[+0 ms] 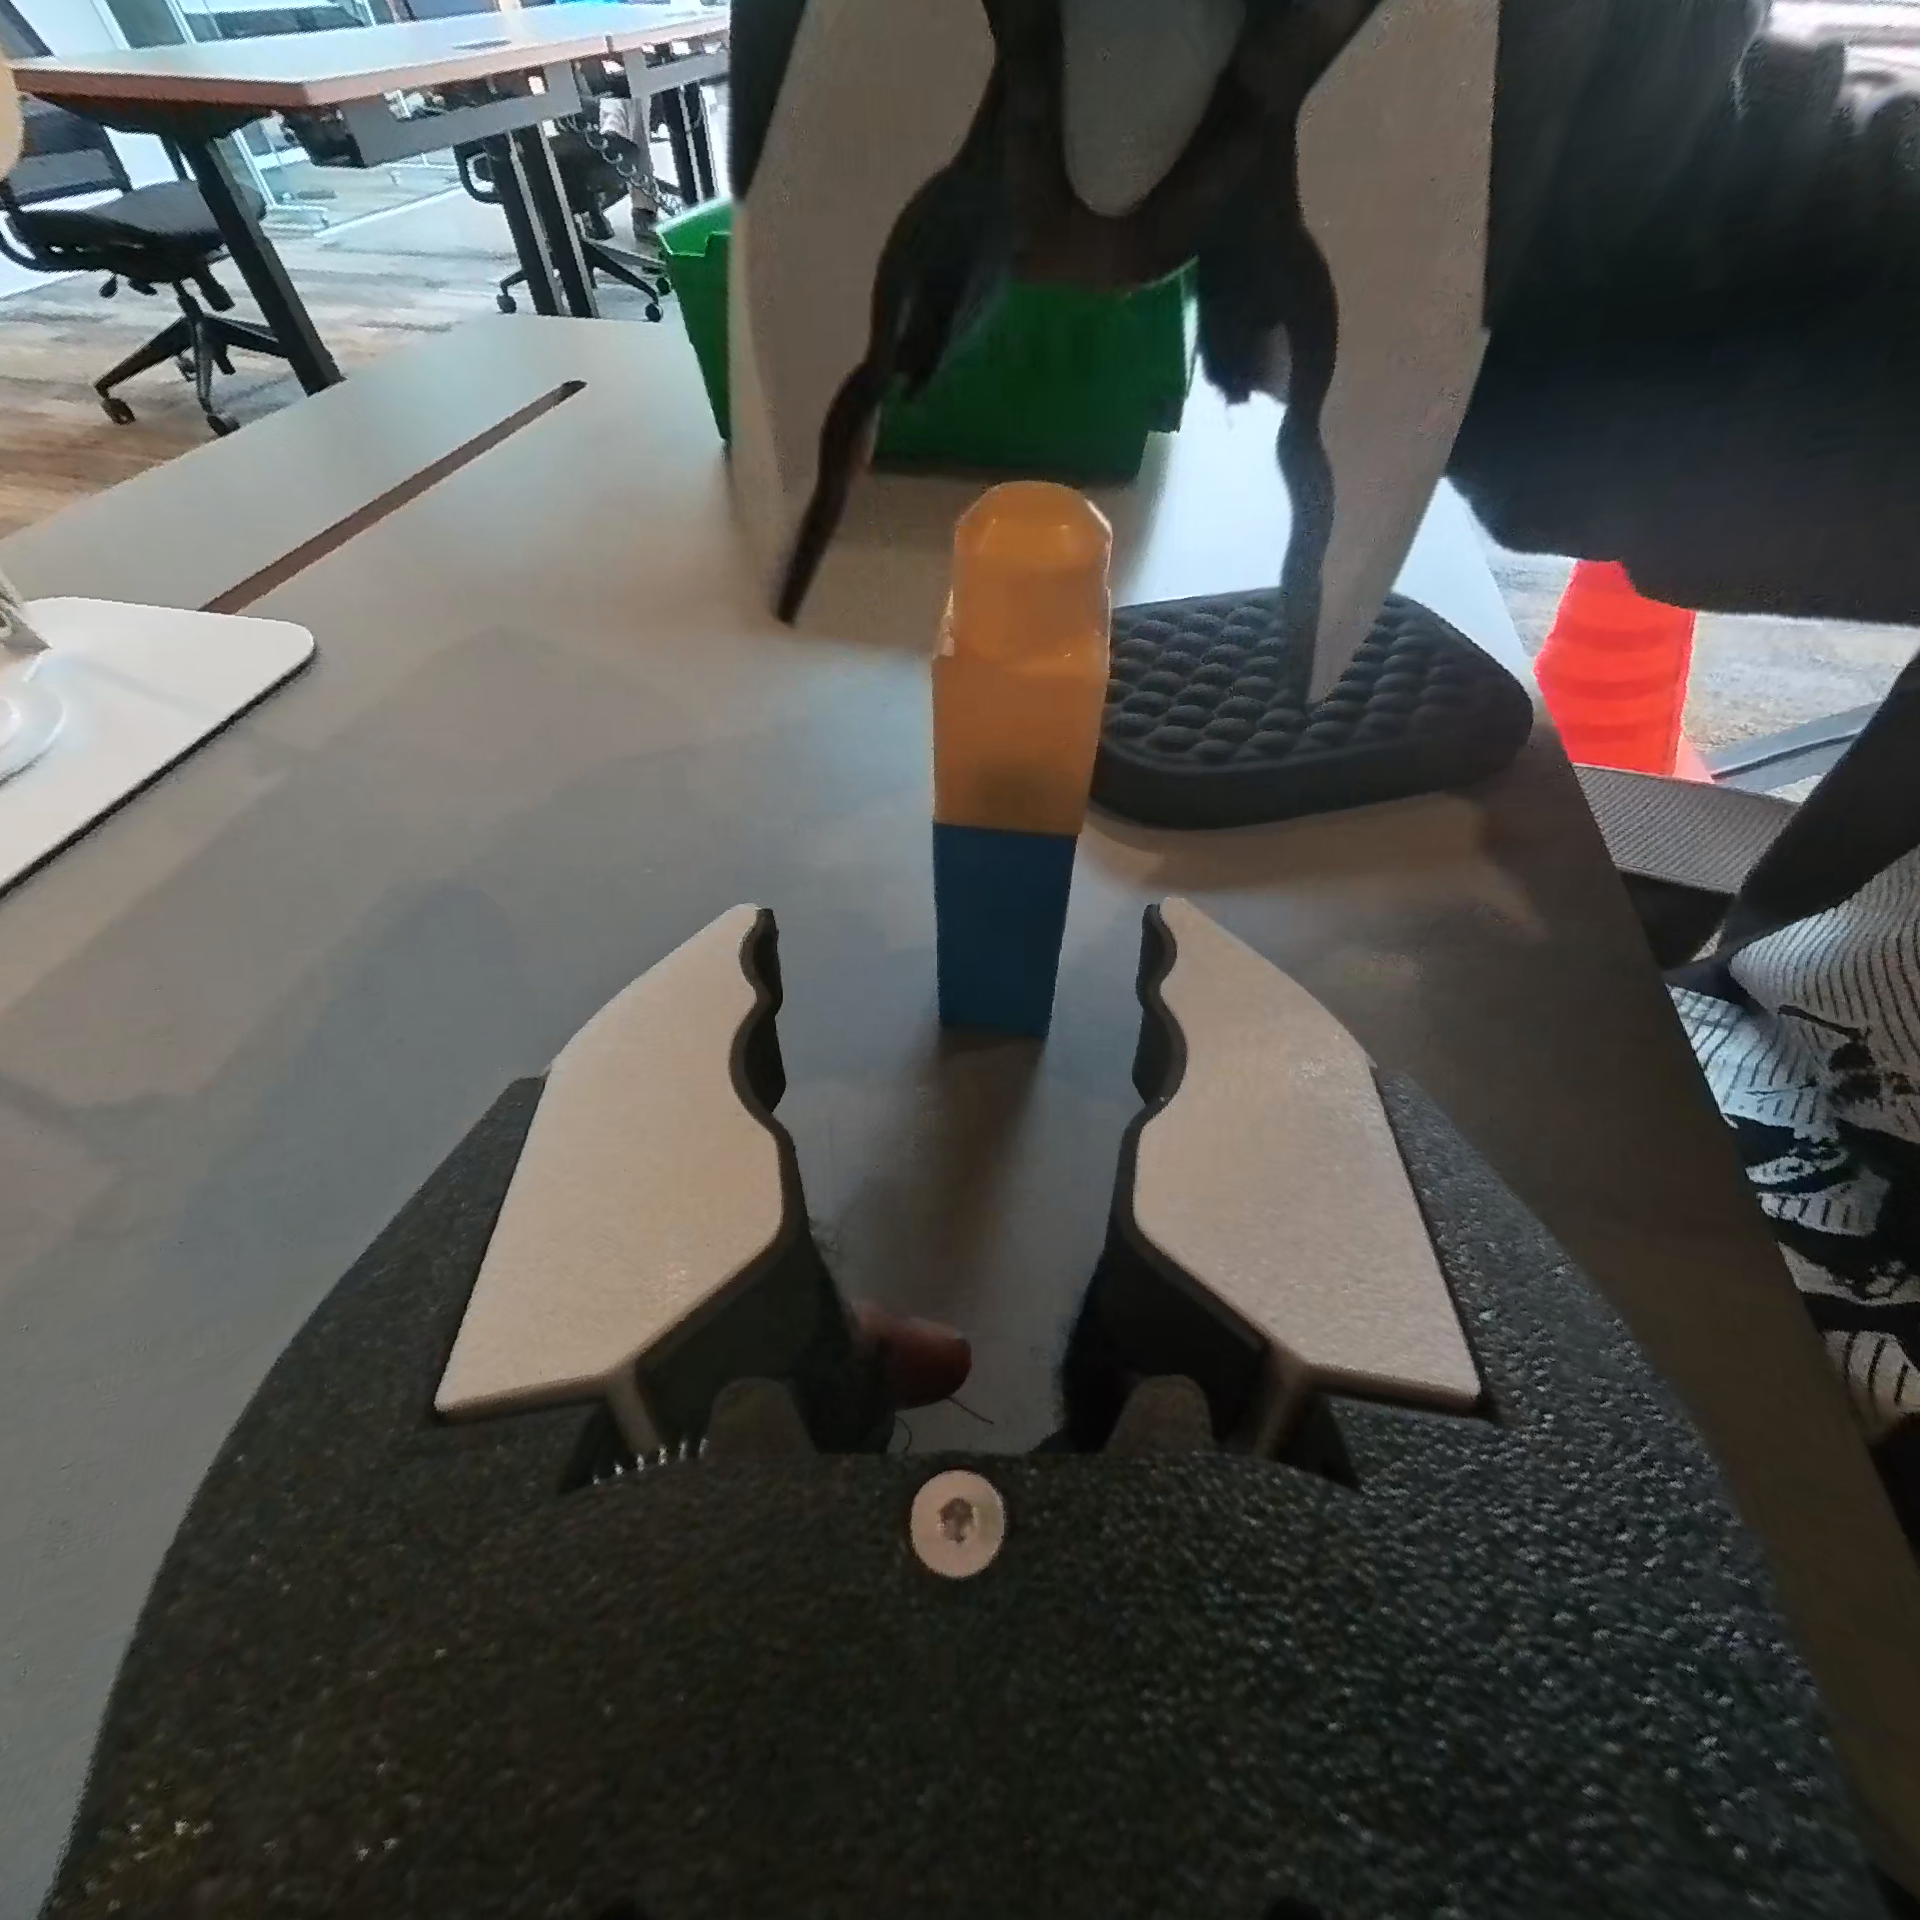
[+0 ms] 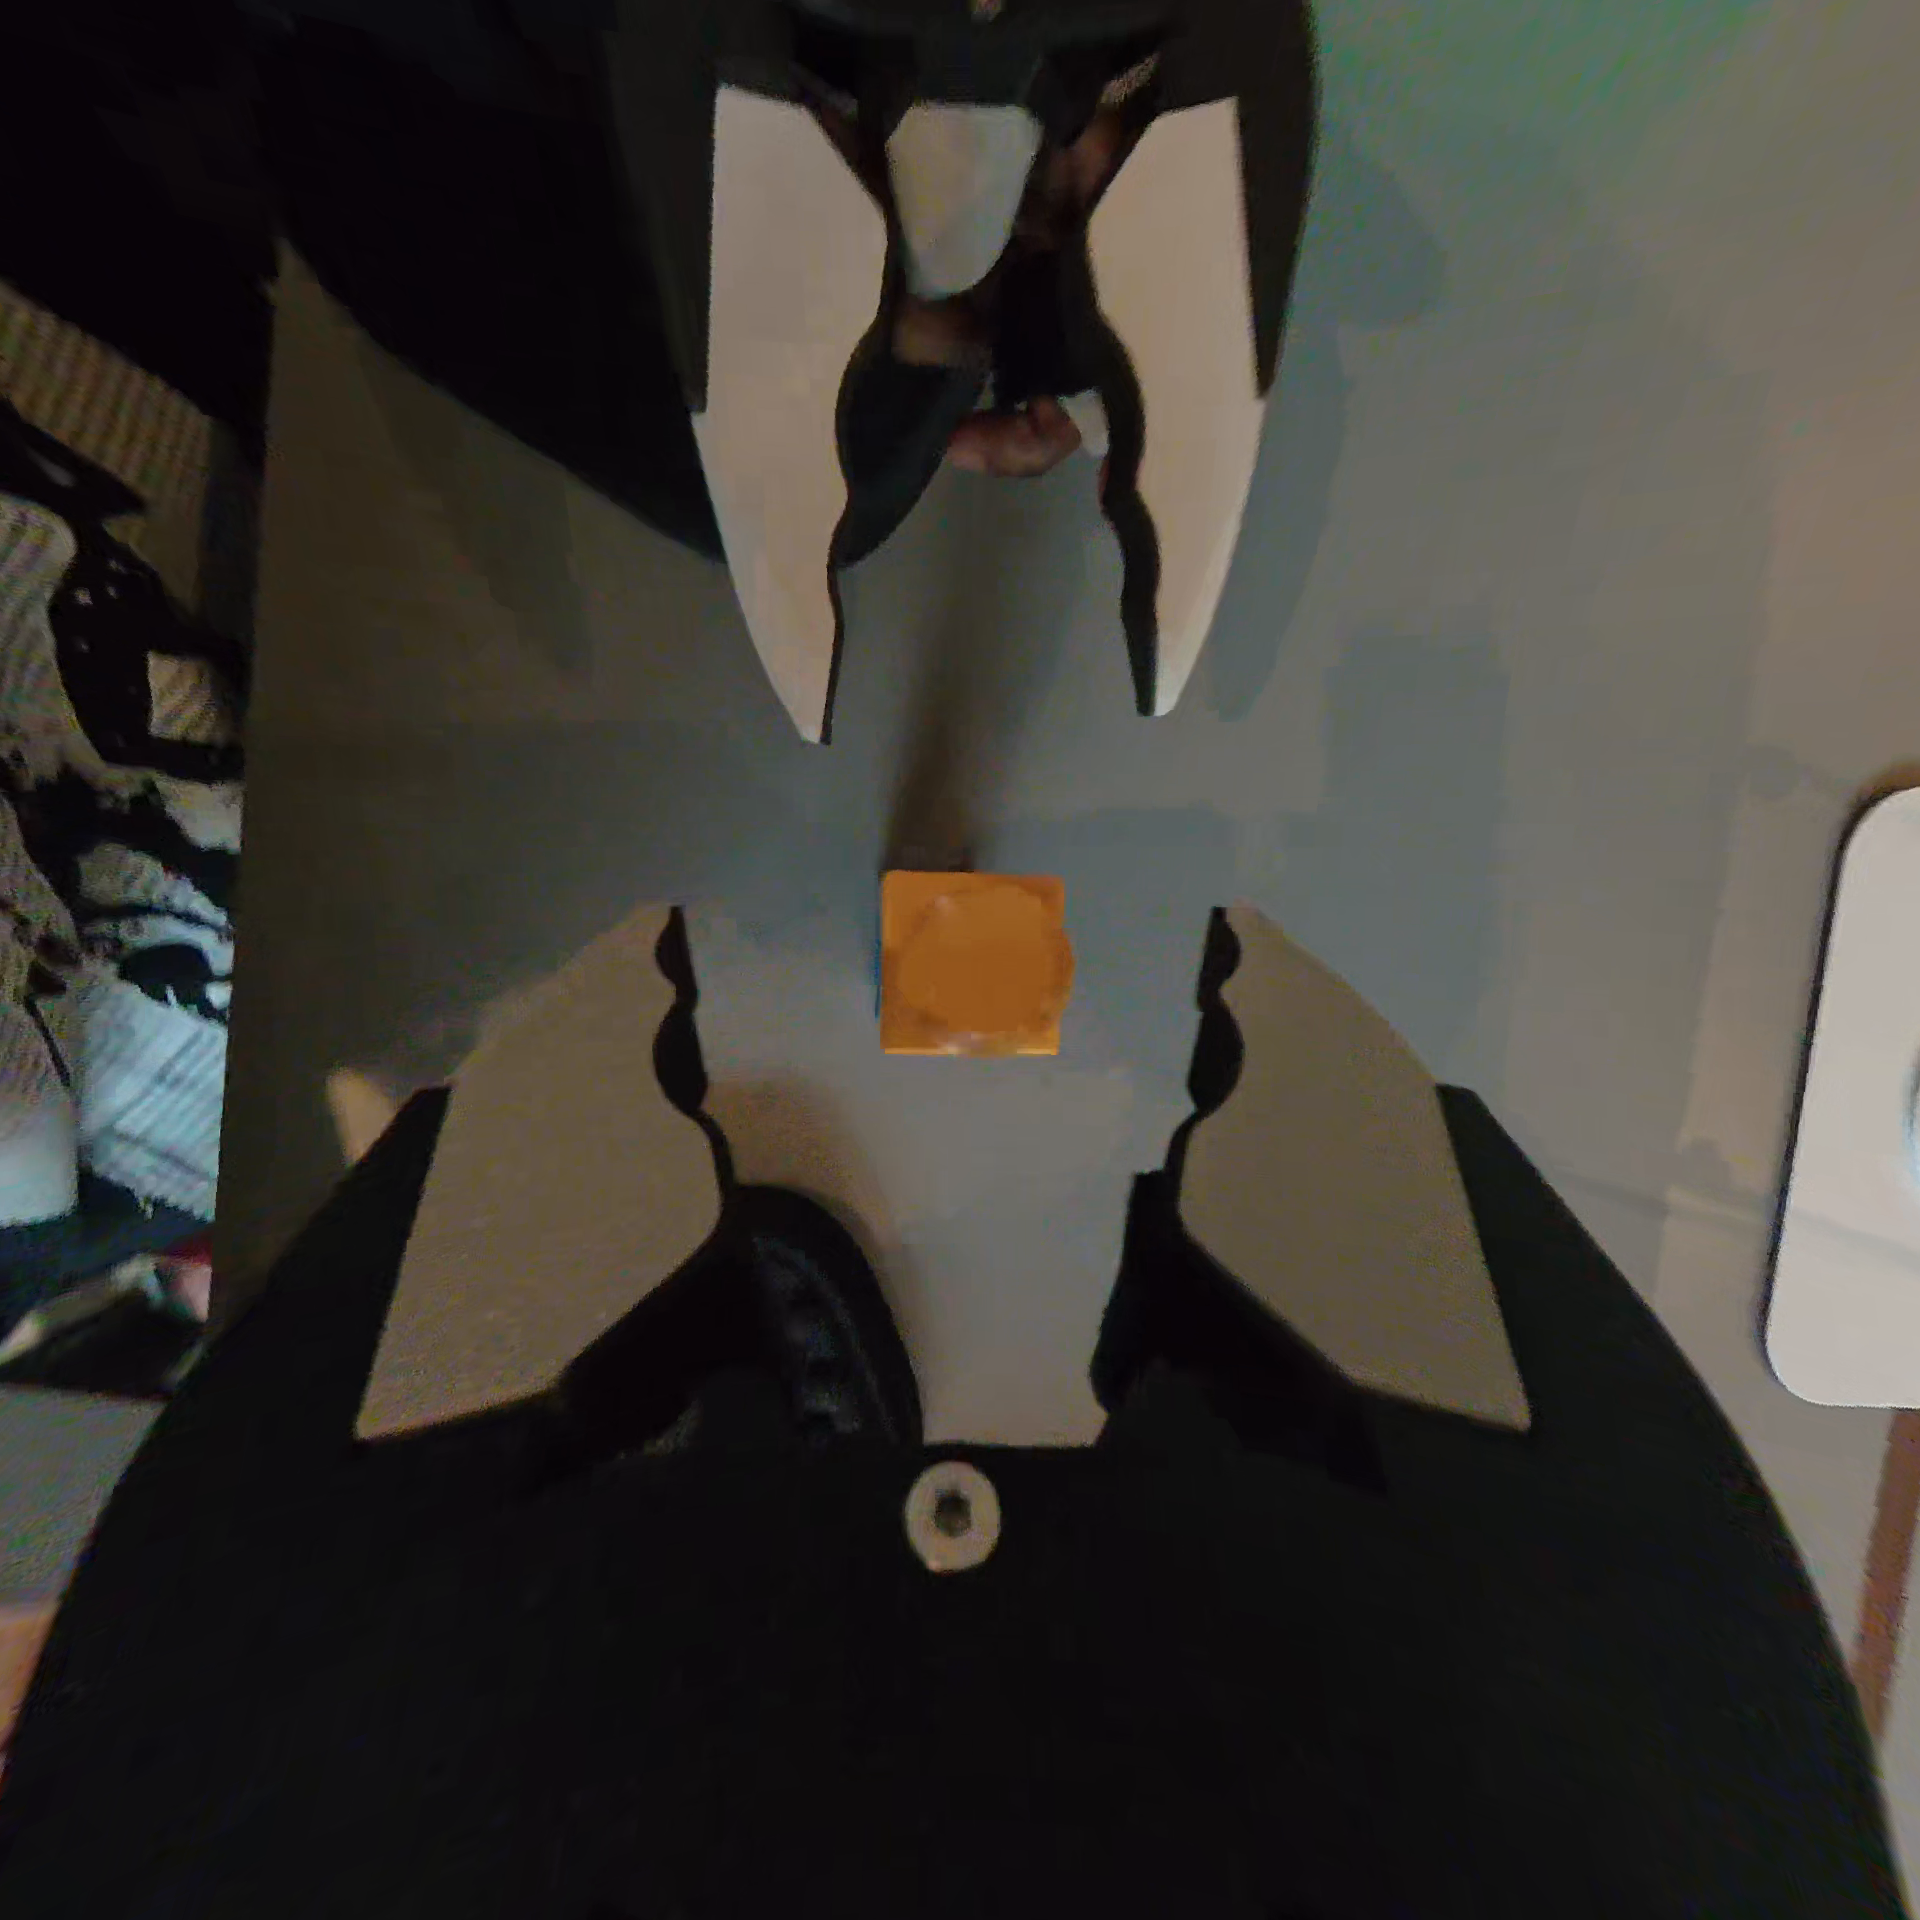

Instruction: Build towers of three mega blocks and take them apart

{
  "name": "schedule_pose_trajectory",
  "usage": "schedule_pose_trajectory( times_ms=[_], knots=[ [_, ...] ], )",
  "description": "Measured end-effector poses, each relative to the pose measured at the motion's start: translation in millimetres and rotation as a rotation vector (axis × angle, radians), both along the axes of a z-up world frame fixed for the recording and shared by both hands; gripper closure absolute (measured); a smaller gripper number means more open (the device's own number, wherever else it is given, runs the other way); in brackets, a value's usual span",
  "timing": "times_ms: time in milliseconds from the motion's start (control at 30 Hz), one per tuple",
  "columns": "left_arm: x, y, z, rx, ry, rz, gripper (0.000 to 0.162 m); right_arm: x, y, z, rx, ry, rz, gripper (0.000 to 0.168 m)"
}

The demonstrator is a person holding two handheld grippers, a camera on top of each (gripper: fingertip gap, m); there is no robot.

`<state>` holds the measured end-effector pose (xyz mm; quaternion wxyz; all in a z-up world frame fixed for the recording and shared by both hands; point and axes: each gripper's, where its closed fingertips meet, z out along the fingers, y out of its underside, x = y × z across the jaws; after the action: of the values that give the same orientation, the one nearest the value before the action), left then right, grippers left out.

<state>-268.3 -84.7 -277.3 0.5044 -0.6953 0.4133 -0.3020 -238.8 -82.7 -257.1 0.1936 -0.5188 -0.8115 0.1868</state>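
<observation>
green bin half hidden behind blurred right gripper, orange cone partly covered

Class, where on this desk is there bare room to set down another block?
Bare desk lies between the orange-on-blue stack and the white pad. Crowded behind: green bin, black dimpled pad, right tongs overhead; left tongs in front.

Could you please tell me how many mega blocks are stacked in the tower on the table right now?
2: a blue block standing on the table, and an orange block on top of it. No third block shows.
</observation>
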Motion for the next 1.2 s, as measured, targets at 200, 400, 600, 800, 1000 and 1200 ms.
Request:
schedule_pose_trajectory(
  times_ms=[200, 400, 600, 800, 1000, 1200],
  knots=[
    [-1, 0, -1, 0.005, 0.013, -0.001, 0.095, 14, 12, -2, -0.108, 0.250, -0.146, 0.065],
    [-2, 1, -1, 0.000, 0.006, 0.005, 0.095, 7, 8, -24, -0.202, 0.409, -0.183, 0.080],
    [-3, 1, -2, -0.005, 0.001, 0.005, 0.095, -2, 7, -17, -0.192, 0.476, -0.148, 0.129],
    [-2, 0, -3, -0.004, 0.017, -0.004, 0.094, -3, 6, -7, -0.153, 0.485, -0.107, 0.132],
    [-2, 0, -4, 0.000, 0.020, -0.002, 0.094, 0, 30, 34, -0.108, 0.557, -0.220, 0.132],
    [-1, -1, -4, 0.006, 0.023, -0.005, 0.094, 14, 51, 71, -0.082, 0.595, -0.322, 0.132]
  ],
)
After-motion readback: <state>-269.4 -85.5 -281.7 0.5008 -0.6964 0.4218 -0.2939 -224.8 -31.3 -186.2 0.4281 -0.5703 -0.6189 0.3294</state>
